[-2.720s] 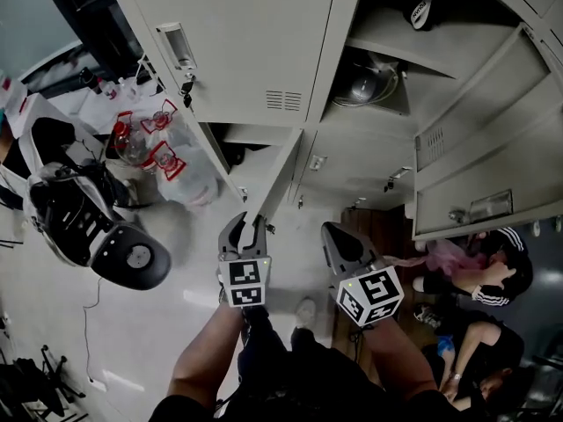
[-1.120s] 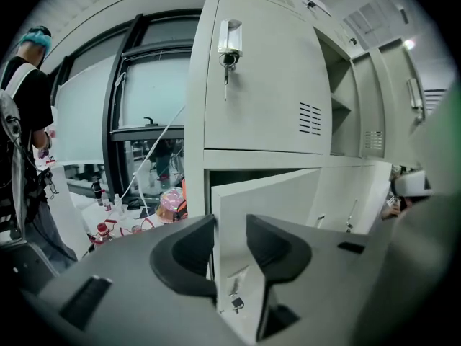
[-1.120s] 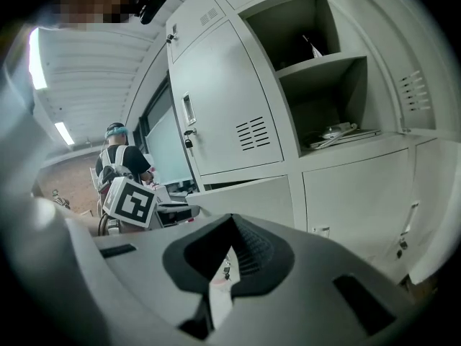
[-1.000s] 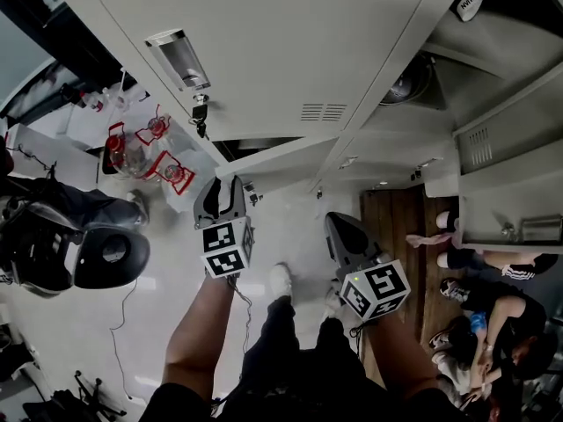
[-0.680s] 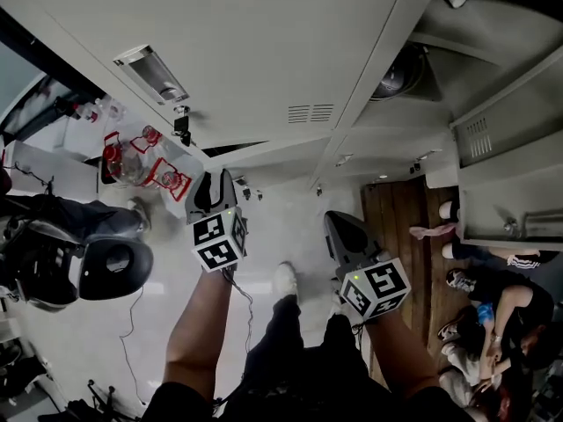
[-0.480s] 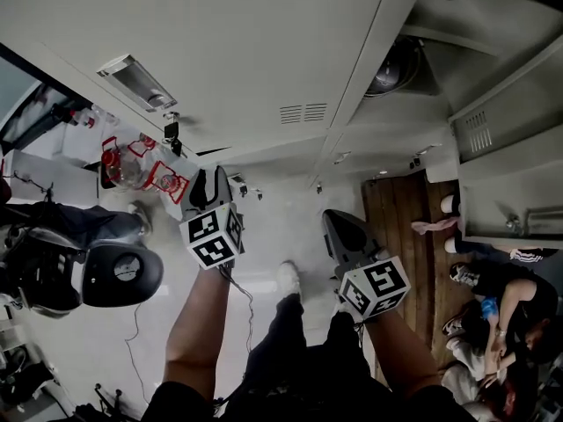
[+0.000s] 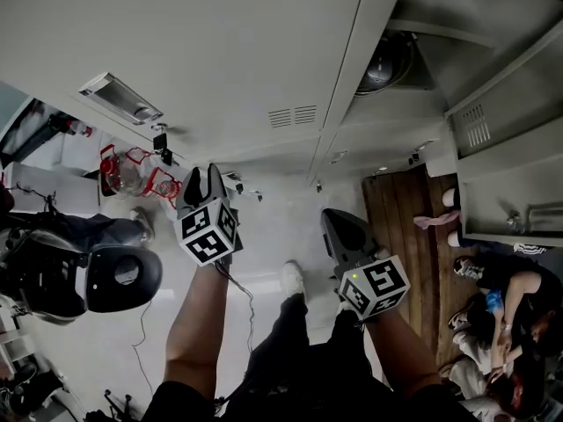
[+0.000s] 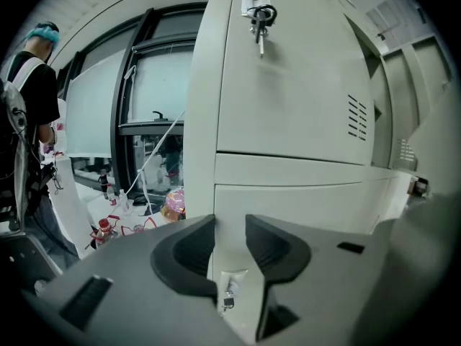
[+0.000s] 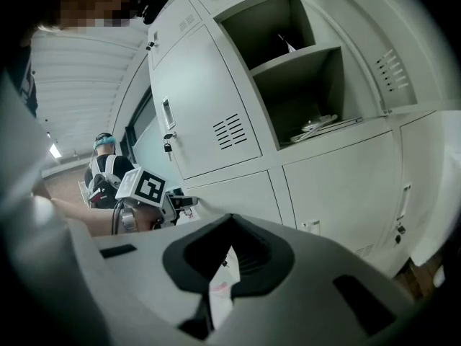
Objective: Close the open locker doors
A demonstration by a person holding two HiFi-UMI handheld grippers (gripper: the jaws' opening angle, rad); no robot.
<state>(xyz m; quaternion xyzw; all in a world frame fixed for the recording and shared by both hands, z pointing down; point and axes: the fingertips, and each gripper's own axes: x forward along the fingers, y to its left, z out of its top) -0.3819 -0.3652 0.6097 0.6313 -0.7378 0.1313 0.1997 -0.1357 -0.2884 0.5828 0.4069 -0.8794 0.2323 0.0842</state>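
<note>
A bank of pale grey lockers (image 7: 220, 42) fills the top of the head view. The upper left door, with a key (image 7: 160, 141) in its lock, lies flush, and so does the lower door (image 8: 302, 193) beneath it. My left gripper (image 7: 204, 176) points at that lower door; its jaws stand apart around nothing, just above the small lock (image 8: 229, 292). To the right, a compartment (image 7: 396, 51) is open, its door (image 7: 501, 148) swung out. My right gripper (image 7: 332, 218) hangs shut and empty below it, away from the lockers; its view shows the open compartment (image 9: 302, 71).
Bottled water with red caps (image 7: 132, 170) sits on the floor at left, beside a black-and-white machine (image 7: 88, 275). People (image 7: 501, 315) sit on the floor at right by a wooden strip (image 7: 400, 209). A metal bowl (image 7: 383, 64) lies inside the open compartment.
The lower left door, ajar earlier with my left gripper at its edge, now lies flush. My left gripper has shifted left and up. The right gripper has hardly moved.
</note>
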